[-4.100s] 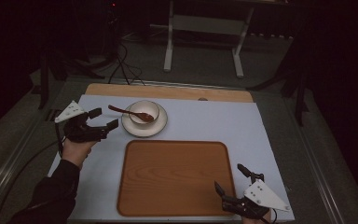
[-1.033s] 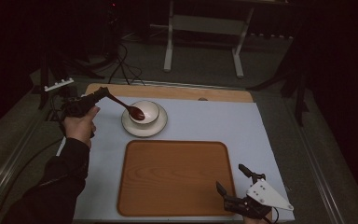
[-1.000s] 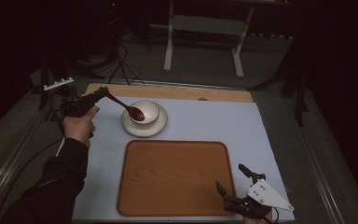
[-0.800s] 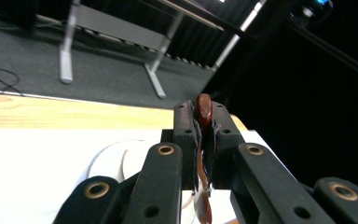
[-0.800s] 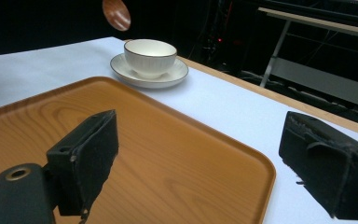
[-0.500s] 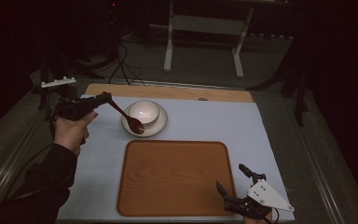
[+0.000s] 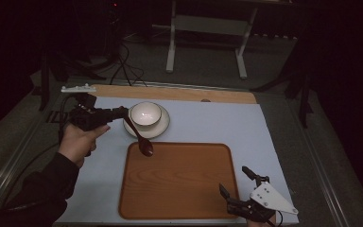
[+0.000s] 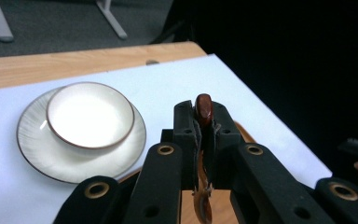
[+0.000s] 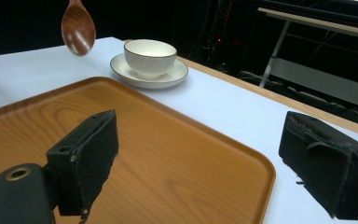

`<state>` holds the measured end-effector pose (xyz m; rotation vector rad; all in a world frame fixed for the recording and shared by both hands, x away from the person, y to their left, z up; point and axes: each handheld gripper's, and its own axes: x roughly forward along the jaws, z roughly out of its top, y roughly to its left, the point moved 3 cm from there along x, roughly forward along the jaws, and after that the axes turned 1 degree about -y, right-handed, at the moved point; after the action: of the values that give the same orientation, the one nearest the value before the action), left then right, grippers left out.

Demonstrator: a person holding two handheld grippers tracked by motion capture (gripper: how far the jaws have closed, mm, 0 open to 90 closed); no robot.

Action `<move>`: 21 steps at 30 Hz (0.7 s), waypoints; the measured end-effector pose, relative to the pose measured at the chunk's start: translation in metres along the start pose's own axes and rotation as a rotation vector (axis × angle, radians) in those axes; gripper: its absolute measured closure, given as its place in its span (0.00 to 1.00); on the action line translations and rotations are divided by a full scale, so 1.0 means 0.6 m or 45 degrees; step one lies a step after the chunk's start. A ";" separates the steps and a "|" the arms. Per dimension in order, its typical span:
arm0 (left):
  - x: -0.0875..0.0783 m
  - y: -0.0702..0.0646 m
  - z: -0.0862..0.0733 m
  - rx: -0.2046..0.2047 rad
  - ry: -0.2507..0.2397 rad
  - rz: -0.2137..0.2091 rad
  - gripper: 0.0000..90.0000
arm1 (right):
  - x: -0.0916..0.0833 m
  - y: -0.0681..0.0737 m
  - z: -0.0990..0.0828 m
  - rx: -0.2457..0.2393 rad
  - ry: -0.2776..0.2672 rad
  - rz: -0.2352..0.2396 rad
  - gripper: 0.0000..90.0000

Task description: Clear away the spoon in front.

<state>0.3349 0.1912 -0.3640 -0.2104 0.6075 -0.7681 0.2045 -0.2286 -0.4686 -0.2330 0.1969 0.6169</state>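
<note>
So my left hand-held gripper (image 7: 116,113) is clamped on the handle of the wooden spoon (image 7: 141,139), up at the handle's end, and the spoon is hanging in the air. Its long axis slants down and away from the jaws, bowl end lowest, sitting right over the near-left corner region of the wooden tray (image 7: 179,182). In the left gripper view the handle (image 8: 203,112) is pinched square between the two jaws and the rest drops out of sight below them.

The white bowl (image 7: 145,113) on its saucer (image 7: 159,130) is empty and just beside the spoon, on the far side. So the tray looks like the spoon's landing spot, my guess anyway. It's basically straight below the spoon's bowl.

My right hand-held gripper (image 7: 238,189) is parked at the tray's near-right corner, jaws spread wide, holding nothing, well apart from the spoon. The left one has this.
</note>
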 end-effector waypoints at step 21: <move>0.074 -0.067 -0.023 0.083 0.357 -0.187 0.93 | 0.001 0.000 -0.001 -0.002 0.009 0.008 0.13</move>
<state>0.3277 0.1319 -0.3788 -0.0880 0.8370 -0.9671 0.2050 -0.2285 -0.4692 -0.2359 0.2044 0.6221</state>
